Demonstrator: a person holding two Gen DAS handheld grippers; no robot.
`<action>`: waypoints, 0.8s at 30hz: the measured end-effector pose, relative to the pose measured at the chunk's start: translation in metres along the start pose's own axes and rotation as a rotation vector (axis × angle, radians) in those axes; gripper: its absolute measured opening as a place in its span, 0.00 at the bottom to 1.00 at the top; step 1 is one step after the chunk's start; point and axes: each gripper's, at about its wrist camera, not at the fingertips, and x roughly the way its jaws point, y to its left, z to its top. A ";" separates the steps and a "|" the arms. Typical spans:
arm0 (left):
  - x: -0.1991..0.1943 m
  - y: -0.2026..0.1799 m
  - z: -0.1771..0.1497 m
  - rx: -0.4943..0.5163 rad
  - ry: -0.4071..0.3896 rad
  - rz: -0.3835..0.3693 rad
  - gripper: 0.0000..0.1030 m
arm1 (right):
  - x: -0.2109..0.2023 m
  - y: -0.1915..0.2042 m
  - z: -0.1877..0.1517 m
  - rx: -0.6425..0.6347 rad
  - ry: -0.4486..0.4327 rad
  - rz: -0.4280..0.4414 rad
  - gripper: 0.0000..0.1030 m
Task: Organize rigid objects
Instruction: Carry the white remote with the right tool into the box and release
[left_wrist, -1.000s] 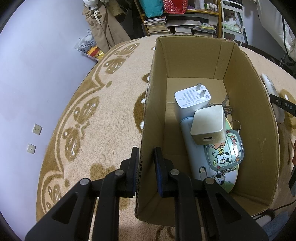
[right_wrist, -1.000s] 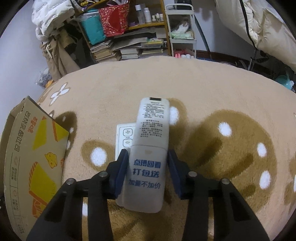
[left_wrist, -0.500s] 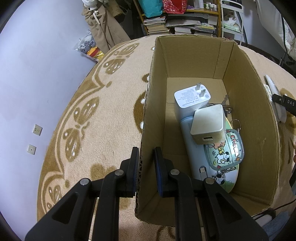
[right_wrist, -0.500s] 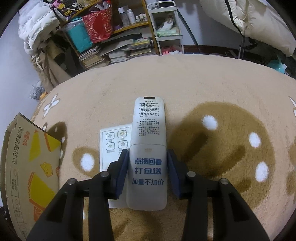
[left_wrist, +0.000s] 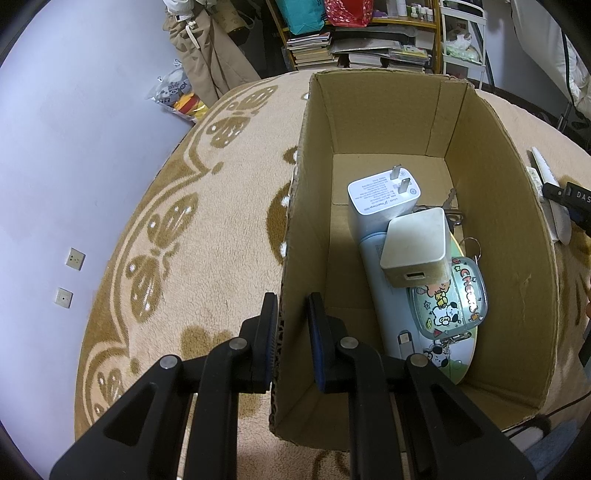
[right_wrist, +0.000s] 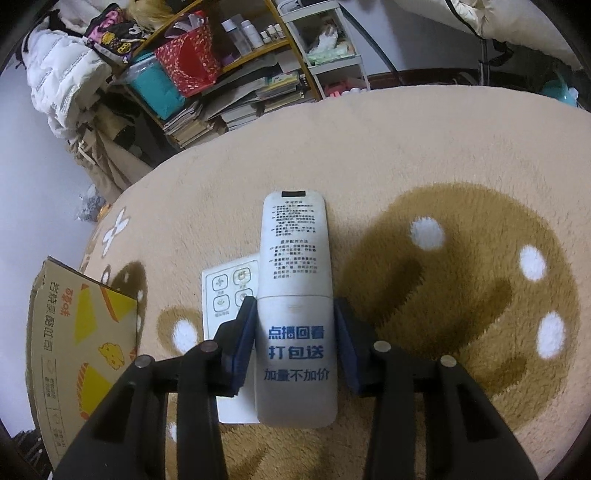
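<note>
Two grippers are at work here. Your right gripper (right_wrist: 295, 339) is closed on the white remote (right_wrist: 295, 306), pads on its two long sides near the rear end, so the long axis runs straight ahead along the fingers, out over the rug (right_wrist: 424, 147). A flat white button panel (right_wrist: 225, 295) lies on the rug just under and to the left of it.

The cardboard box (right_wrist: 74, 332) sits to the left of that gripper, so the remote has to travel leftward and go in lengthwise, to judge by the box's narrow shape.

Your left gripper (left_wrist: 291, 332) is clamped on the box's near-left wall (left_wrist: 295, 240), one pad outside, one inside, steadying it. Inside the box are a white plug charger (left_wrist: 380, 199), a cream cube charger (left_wrist: 417, 254), a cartoon-printed clear case (left_wrist: 450, 302), keys (left_wrist: 452, 212) and a pale blue slab (left_wrist: 380, 288) beneath them.
</note>
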 end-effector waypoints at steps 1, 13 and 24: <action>0.000 0.000 0.000 -0.001 0.001 0.000 0.15 | -0.002 0.003 -0.001 -0.008 -0.004 -0.011 0.43; 0.000 0.003 0.000 -0.006 0.002 -0.003 0.15 | -0.044 0.053 -0.003 -0.130 -0.074 0.055 0.43; 0.001 0.004 0.000 -0.004 0.001 0.000 0.15 | -0.088 0.127 -0.011 -0.271 -0.117 0.245 0.43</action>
